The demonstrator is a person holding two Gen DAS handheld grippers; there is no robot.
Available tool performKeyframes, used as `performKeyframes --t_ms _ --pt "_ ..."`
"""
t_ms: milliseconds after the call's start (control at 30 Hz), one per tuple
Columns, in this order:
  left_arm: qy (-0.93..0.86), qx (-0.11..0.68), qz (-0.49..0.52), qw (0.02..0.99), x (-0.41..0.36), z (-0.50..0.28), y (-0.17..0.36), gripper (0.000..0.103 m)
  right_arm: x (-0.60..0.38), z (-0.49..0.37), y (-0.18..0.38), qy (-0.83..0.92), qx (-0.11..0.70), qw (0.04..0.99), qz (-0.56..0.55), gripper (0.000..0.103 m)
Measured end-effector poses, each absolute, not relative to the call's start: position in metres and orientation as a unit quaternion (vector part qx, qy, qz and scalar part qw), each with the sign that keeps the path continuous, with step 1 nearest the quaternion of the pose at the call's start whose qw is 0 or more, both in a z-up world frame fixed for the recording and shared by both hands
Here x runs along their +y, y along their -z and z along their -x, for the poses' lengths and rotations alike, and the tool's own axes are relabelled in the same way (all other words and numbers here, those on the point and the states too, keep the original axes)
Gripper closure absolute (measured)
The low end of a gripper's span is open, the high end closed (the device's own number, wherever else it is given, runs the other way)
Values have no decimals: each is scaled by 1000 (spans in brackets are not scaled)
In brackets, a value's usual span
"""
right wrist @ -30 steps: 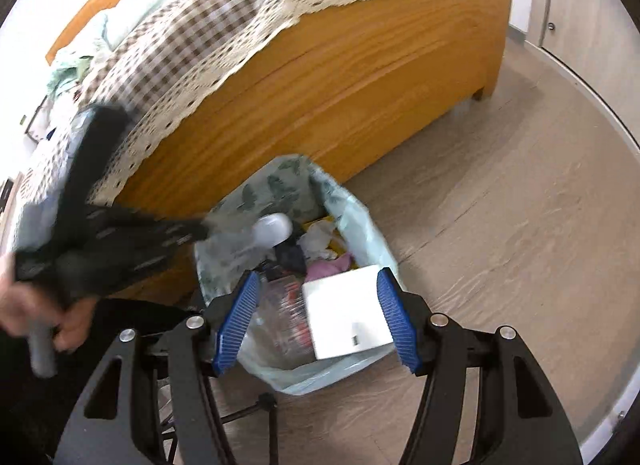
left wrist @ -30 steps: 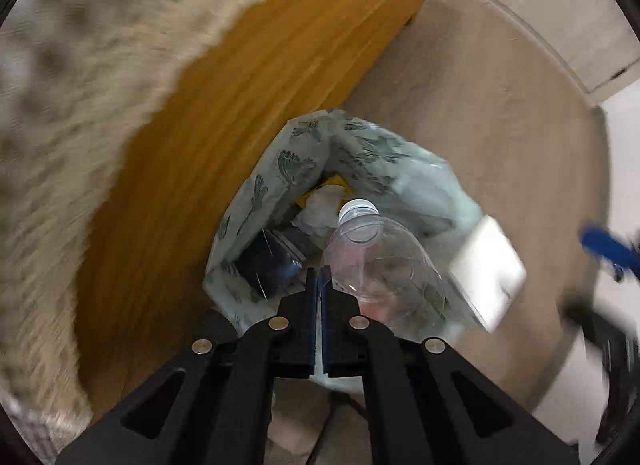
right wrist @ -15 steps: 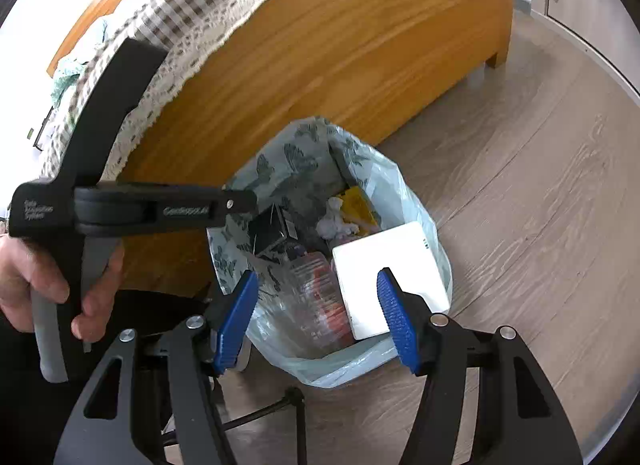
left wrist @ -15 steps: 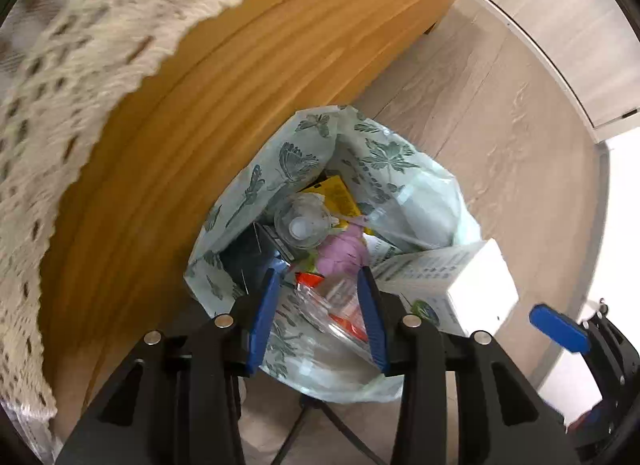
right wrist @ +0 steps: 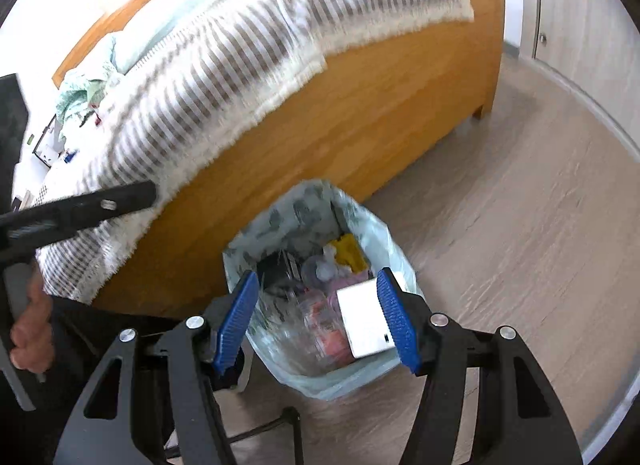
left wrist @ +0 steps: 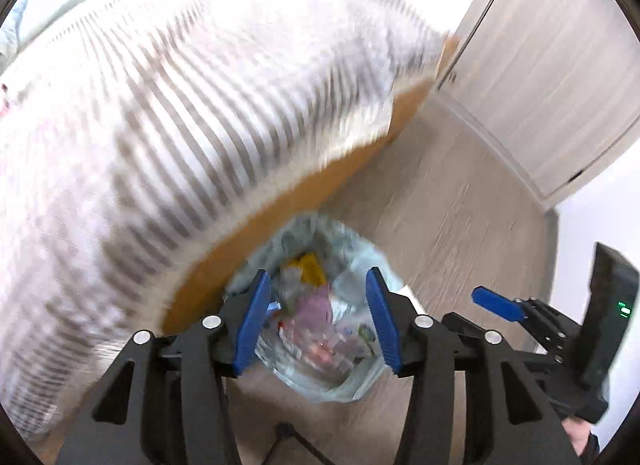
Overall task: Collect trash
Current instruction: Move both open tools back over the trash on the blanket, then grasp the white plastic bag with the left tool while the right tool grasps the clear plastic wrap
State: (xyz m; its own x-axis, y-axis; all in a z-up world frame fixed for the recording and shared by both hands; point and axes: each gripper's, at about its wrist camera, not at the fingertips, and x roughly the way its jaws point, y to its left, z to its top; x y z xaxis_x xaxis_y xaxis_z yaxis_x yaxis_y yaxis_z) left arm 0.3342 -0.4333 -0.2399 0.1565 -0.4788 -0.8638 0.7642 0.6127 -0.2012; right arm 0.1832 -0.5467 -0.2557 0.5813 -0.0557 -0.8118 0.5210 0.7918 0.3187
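Left wrist view: the left gripper hangs above the trash bag, its blue pads parted with nothing between them; its jaws have just been opening. The bag stands on the wood floor against the bed frame, full of blurred litter.

Right wrist view: the right gripper is spread wide and empty over the same bag. A white box and a clear plastic bottle lie inside. The checked bedspread drapes the bed.

The left gripper has just been opening — nothing between its jaws; beyond its fingertips, the trash bag sits full, just beside the wooden bed frame.
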Motion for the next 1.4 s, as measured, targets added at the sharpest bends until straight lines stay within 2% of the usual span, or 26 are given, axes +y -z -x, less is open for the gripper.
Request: performKeyframes --t_ms 33,100,200,333,467,533,600,667,900,1000,1133,1200,1233,1300,1400 --pt "420 487 -135 754 -424 -336 225 52 -541 -185 244 171 415 854 -263 43" --pt "423 456 -117 774 -400 -344 193 40 -530 -193 225 166 402 867 -244 43" --pt "414 408 -97 808 -363 -359 153 32 -508 -209 195 151 378 889 -210 43" --pt "383 350 -80 851 -305 -390 115 29 -470 -237 153 140 330 917 -172 29" --pt "343 301 -64 887 -244 -426 103 21 -433 -272 124 118 292 938 -148 29" --pt "312 279 -44 907 -213 -449 105 16 -414 -300 114 121 277 943 -136 24" --pt "268 270 -16 925 -175 -481 109 15 -399 -333 111 131 276 941 -147 23" --pt "231 275 9 933 -144 -513 113 15 -387 -368 115 115 284 937 -168 23" --pt "167 368 174 898 -38 -629 147 15 -333 -496 153 88 341 923 -156 23" --pt "135 379 165 900 -22 -662 158 15 -316 -542 169 98 358 916 -155 23" --pt "106 401 175 893 -5 -695 178 15 -297 -598 187 127 388 910 -76 23" --pt "111 413 168 888 0 -707 188 15 -304 -619 198 141 414 897 -71 23" --pt "110 413 150 891 0 -715 195 15 -311 -623 203 139 422 892 -85 36" --pt "104 410 117 899 -5 -725 201 15 -324 -629 212 129 432 883 -128 54" --pt "104 415 82 900 -17 -741 210 16 -327 -625 214 115 436 883 -129 62"
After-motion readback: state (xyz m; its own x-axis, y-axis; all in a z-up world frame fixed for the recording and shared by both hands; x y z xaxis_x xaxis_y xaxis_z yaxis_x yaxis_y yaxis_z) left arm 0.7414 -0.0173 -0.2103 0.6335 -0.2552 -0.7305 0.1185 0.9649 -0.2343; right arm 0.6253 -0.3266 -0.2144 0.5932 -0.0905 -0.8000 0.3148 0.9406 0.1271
